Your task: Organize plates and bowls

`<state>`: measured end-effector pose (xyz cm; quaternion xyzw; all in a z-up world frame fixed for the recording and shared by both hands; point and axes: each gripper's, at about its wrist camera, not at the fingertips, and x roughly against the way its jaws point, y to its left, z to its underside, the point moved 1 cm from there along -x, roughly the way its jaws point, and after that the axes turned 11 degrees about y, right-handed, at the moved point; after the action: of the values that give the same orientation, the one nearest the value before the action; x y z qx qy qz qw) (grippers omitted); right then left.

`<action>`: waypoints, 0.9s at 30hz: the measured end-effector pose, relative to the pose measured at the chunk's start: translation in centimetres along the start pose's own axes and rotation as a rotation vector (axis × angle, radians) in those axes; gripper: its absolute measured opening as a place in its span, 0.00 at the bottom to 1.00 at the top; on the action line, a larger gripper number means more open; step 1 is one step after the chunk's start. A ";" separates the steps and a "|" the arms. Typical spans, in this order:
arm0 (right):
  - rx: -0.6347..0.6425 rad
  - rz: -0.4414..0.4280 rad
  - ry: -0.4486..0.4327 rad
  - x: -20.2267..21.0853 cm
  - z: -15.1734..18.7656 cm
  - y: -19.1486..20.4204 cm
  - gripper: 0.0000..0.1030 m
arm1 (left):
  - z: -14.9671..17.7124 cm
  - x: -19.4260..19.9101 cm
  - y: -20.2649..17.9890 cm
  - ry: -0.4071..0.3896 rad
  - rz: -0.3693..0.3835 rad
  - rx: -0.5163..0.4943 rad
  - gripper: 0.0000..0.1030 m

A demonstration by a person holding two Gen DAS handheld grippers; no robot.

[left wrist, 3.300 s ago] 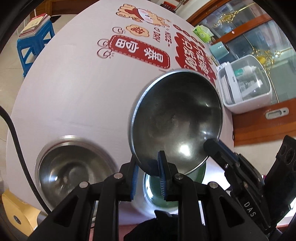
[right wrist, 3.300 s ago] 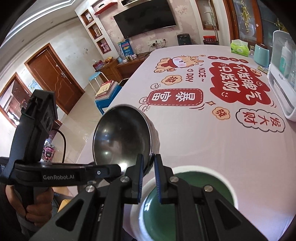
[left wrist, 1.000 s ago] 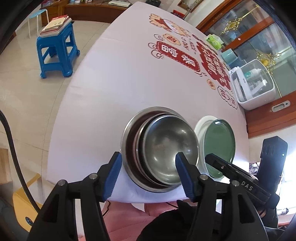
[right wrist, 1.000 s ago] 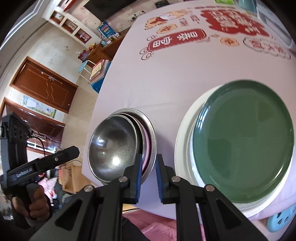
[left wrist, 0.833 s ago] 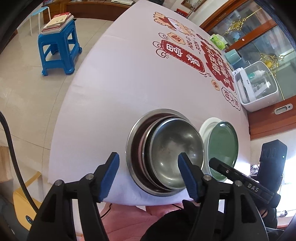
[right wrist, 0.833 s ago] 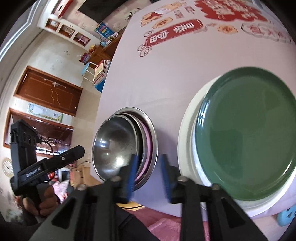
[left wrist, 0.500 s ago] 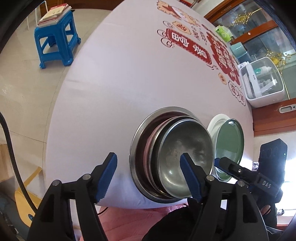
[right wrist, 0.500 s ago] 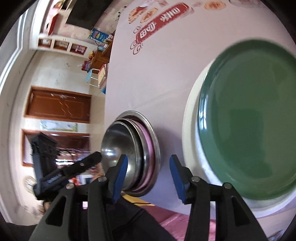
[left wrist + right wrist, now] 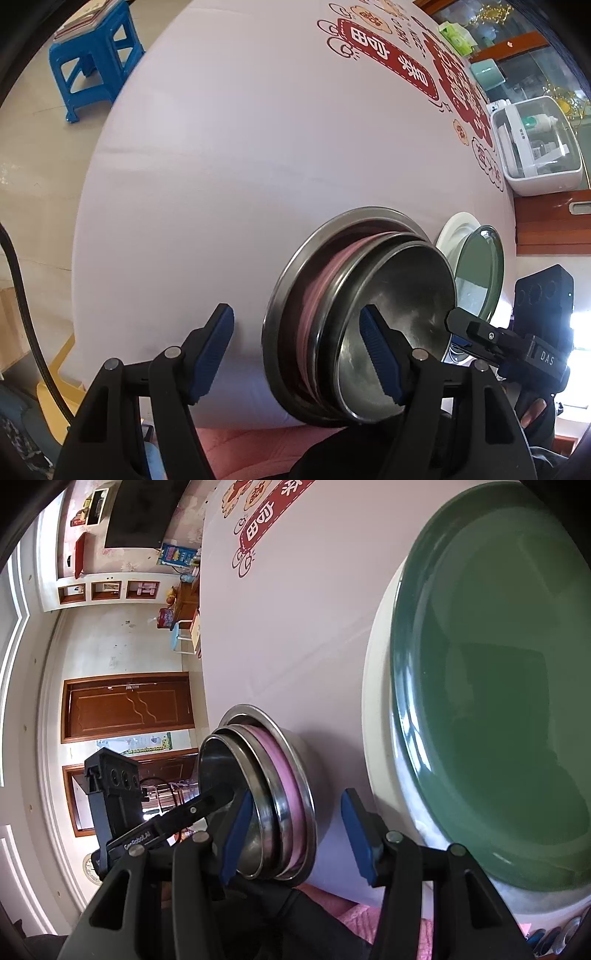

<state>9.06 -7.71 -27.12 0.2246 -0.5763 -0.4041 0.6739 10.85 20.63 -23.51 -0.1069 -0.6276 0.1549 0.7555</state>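
Note:
A nest of bowls (image 9: 354,306) stands at the table's near edge: a wide steel bowl, a pink bowl (image 9: 325,273) and smaller steel bowls inside. My left gripper (image 9: 297,352) is open and straddles its near rim, one pad over the inner bowl, the other over the cloth. My right gripper (image 9: 295,834) is open too, with the rims of the bowl nest (image 9: 280,812) between its pads, the right pad clear of them. A green plate (image 9: 498,701) lies on a white plate (image 9: 376,709) just right of the bowls.
The tablecloth (image 9: 240,147) has red print at its far end. A white lidded box (image 9: 535,147) and a green tissue pack (image 9: 456,35) stand far right. A blue stool (image 9: 96,62) with books stands on the floor to the left. Pink fabric (image 9: 240,446) lies below the table edge.
The steel bowl that both grippers carried now sits in the nest. The right gripper has let go of its rim and opened. Both grippers have sunk closer to the bowls.

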 end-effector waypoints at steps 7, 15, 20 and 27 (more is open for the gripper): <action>-0.002 -0.034 -0.002 -0.2 0.0 -0.6 0.46 | -0.8 -1.2 -0.2 0.033 -0.003 -0.018 0.58; 0.009 -0.074 -0.006 -0.2 0.3 -0.6 0.34 | -1.0 -1.6 -0.3 0.034 0.024 -0.026 0.44; 0.014 -0.066 -0.003 -0.2 0.4 -0.5 0.33 | -0.7 -1.5 -0.3 0.027 0.031 -0.023 0.41; 0.001 -0.082 0.033 -0.3 0.6 -0.7 0.34 | -0.3 -1.3 -0.8 0.031 0.007 -0.020 0.41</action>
<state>8.28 -7.79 -27.67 0.2550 -0.5555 -0.4272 0.6662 10.97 19.39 -24.49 -0.1189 -0.6167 0.1496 0.7636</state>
